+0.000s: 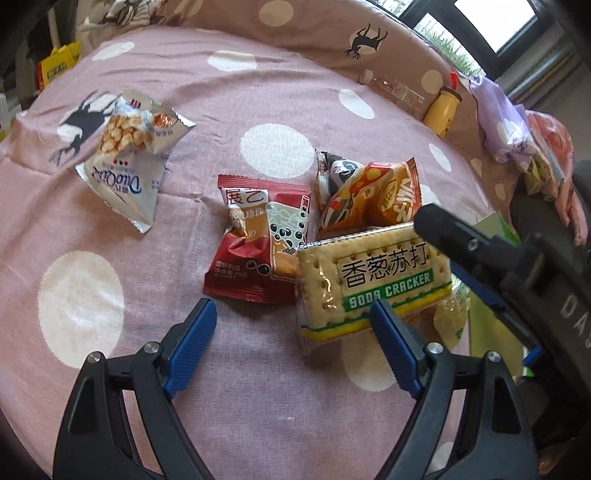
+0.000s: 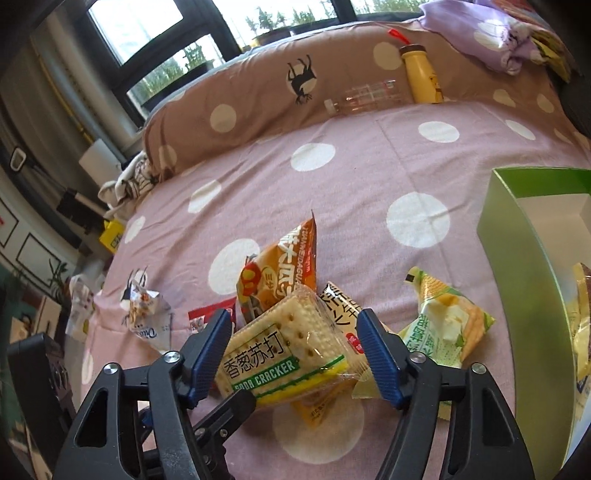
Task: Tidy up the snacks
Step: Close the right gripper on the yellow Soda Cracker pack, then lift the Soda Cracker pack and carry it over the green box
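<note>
Snack packs lie on a pink dotted bedspread (image 1: 184, 92). A soda cracker pack (image 1: 369, 280) lies in the middle, beside a red milk-tea pack (image 1: 258, 240) and an orange pack (image 1: 369, 192). A silver pack (image 1: 125, 158) lies far left. My left gripper (image 1: 291, 336) is open above the cloth, its right finger over the cracker pack's lower edge. My right gripper (image 2: 291, 354) is open with its jaws on either side of the cracker pack (image 2: 284, 347), not closed on it. A green corn-print pack (image 2: 443, 325) lies to its right.
A green open box (image 2: 524, 266) with packs inside stands at the right. A brown dotted pillow (image 2: 295, 85) lies at the back, with a yellow bottle (image 2: 421, 74) and a clear bottle (image 2: 365, 96) against it. A purple cloth bundle (image 2: 491, 33) lies far right.
</note>
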Demonstrator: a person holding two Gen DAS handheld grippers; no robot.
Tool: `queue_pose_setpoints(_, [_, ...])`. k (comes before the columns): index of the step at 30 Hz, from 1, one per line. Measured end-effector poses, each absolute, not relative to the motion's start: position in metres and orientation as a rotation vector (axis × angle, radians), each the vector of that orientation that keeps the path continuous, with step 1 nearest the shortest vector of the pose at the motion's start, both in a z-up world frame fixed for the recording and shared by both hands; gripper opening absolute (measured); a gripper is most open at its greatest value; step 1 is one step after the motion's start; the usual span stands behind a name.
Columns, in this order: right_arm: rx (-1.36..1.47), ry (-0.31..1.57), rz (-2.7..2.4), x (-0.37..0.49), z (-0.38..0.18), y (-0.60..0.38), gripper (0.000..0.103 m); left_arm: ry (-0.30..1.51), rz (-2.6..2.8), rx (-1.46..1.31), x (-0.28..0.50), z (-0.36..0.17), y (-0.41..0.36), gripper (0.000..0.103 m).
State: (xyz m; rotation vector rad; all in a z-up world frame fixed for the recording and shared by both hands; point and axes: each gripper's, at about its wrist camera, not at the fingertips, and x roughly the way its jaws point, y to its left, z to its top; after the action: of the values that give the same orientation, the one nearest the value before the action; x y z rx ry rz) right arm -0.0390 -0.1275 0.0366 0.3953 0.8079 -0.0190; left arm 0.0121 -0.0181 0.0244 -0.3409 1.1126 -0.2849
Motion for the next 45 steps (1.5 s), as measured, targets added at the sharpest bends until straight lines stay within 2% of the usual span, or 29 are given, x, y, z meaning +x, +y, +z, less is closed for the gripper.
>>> queue_pose_setpoints(4, [0.372,0.829,-0.016,-0.036,0.032,-0.123,0.067,1.089,-0.298,-0.384,0.010,0.026,-0.015,0.081])
queue_pose_setpoints(5, [0.367,0.835,-0.018,-0.036,0.031,-0.122,0.067,1.083,-0.310,-0.391,0.008,0.027,-0.015,0.072])
queue_pose_setpoints(10, [0.356,0.846,-0.007,-0.036,0.029,-0.118,0.067,1.072,-0.390,-0.426,0.004,0.032,-0.019,0.046])
queue_pose_setpoints(45, [0.391,0.678,-0.037,-0.085,0.060,-0.117,0.067,0.910,-0.436,-0.277,-0.028,0.070,-0.042,0.046])
